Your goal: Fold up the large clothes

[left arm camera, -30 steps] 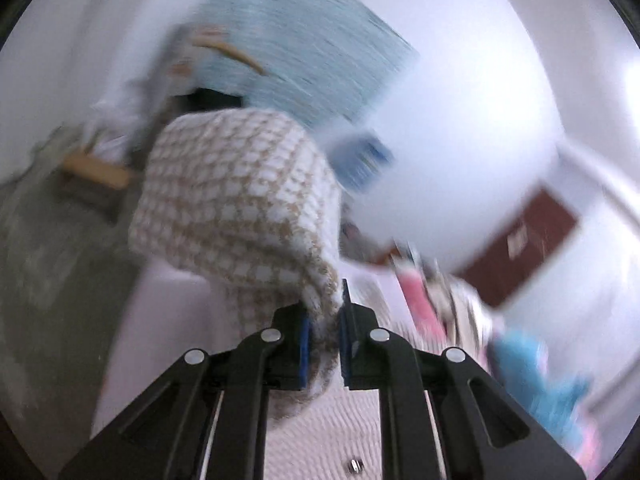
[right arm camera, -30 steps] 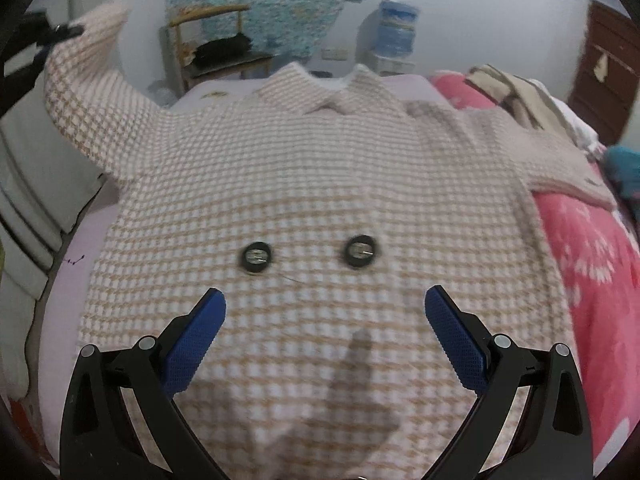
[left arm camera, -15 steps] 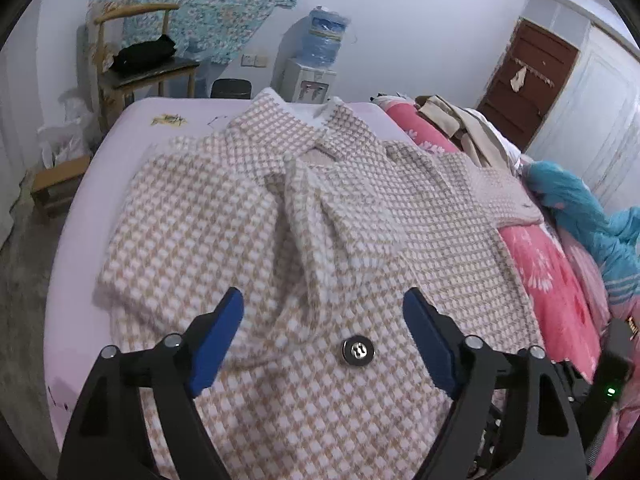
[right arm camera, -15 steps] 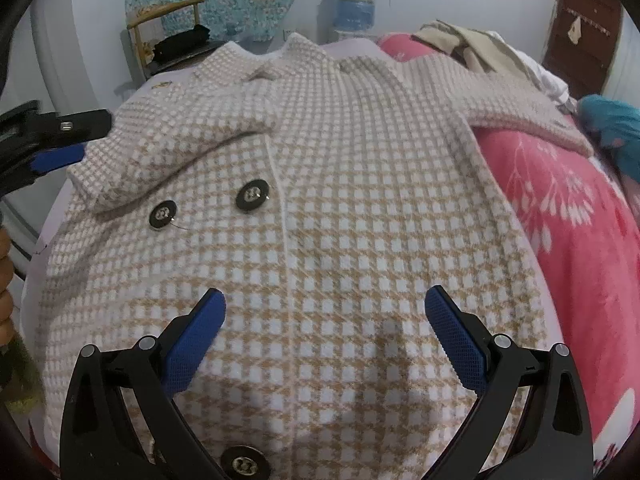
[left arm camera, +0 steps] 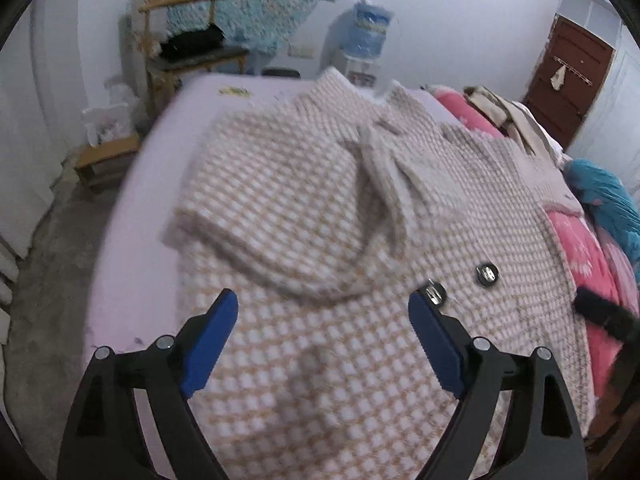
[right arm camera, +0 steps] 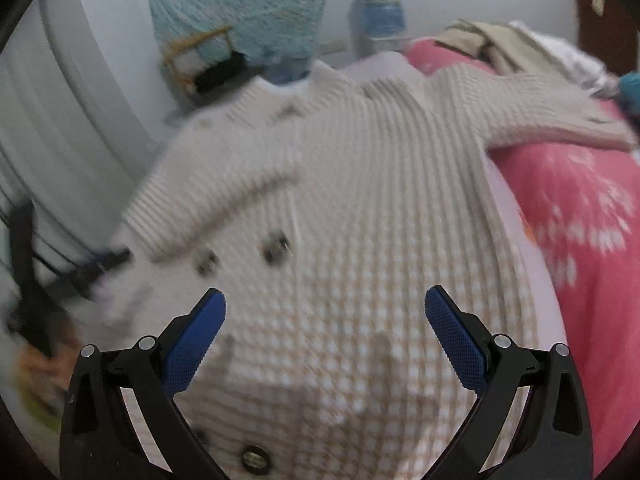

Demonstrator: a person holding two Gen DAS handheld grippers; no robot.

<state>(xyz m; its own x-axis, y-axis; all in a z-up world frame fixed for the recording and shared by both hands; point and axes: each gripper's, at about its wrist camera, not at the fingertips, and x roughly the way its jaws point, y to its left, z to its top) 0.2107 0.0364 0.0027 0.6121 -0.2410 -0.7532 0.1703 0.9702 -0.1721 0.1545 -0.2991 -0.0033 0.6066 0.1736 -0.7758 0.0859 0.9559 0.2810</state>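
Observation:
A beige-and-white checked coat lies front up on the lilac bed, with dark buttons down its middle. One sleeve lies folded across the chest. The other sleeve stretches out to the right over the pink quilt. My left gripper hovers above the coat's lower left part. Its jaws are opening, and nothing is between them. Over the coat's lower front, my right gripper stands open and holds nothing.
A pink flowered quilt covers the bed's right side, with a pile of clothes and a teal cloth on it. A wooden chair, a low stool and a water dispenser stand beyond the bed.
The left gripper let go of the sleeve, which now lies folded across the chest, then sank and opened wide. The right gripper slid right over the coat and stayed open.

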